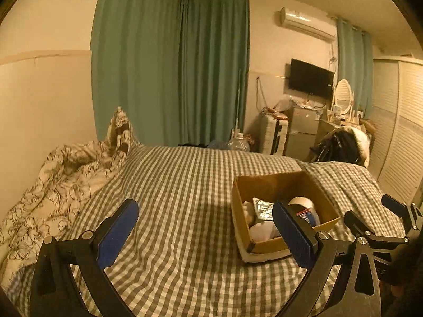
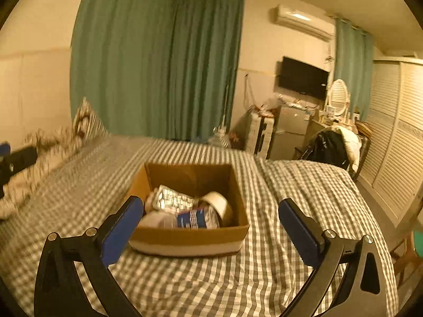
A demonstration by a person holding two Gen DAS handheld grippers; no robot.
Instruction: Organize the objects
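Nearest, both tongs are seen spread wide and empty above the checked bed (image 2: 185, 285): the left gripper (image 1: 203, 235) beside the box (image 2: 190, 240), the right gripper (image 2: 211, 224) facing it. The box, on the bed's middle, holds a bottle (image 2: 193, 219), foil pack (image 2: 171, 200) and tape roll (image 2: 219, 203). These are judged light; the bottle, probably slippery, is best taken across its labelled middle, the thin foil by an edge.

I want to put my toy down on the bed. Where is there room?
Bare checked sheet lies between the crumpled floral quilt and the cardboard box, and also in front of the box, near both open grippers. The box is crowded: tape roll, bottle, foil packet.
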